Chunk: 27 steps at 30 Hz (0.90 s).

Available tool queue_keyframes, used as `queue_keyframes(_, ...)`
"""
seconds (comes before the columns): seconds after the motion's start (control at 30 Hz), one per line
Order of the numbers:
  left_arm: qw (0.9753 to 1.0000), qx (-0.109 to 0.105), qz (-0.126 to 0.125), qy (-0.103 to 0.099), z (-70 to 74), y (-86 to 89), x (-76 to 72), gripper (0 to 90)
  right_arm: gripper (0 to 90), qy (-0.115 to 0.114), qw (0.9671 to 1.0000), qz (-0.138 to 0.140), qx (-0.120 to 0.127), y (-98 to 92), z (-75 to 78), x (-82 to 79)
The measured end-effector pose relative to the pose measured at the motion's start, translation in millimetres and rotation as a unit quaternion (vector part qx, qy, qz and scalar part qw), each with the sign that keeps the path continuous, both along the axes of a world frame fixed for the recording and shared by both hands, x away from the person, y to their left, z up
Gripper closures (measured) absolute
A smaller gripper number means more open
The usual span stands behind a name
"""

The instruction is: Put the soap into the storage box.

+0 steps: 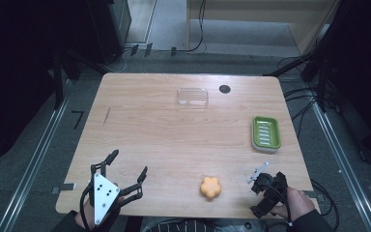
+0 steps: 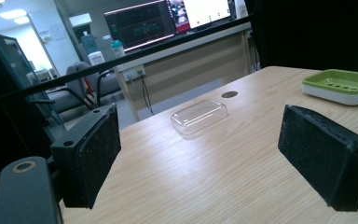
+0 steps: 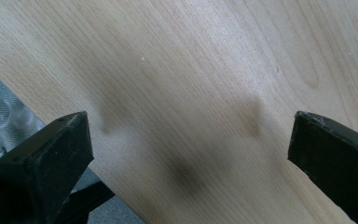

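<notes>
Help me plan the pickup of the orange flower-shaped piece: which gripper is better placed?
Probably the right gripper: it sits nearer the orange flower-shaped piece, open above bare table. The left gripper, also open, sits farther away.

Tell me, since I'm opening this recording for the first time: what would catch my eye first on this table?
The orange flower-shaped piece near the front edge of the wooden table stands out, lying between the left gripper and the right gripper, both with jaws apart and empty. Next comes the green soap dish at the right side, then the clear plastic lid toward the far edge.
</notes>
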<state>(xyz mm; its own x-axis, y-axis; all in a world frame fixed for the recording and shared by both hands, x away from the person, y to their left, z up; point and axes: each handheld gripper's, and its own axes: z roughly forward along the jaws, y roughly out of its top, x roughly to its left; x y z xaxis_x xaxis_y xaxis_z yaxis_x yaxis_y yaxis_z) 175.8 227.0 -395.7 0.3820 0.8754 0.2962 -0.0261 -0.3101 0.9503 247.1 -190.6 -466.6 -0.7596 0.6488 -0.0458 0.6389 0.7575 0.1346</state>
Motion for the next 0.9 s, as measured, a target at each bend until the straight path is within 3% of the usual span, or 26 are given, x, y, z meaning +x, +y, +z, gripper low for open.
queue_keyframes(0.9,1.0,0.003,0.0,0.0,-0.3,0.0,-0.3,13.0,0.0,-0.015,0.9994,0.027,-0.019,19.8,5.5,10.1)
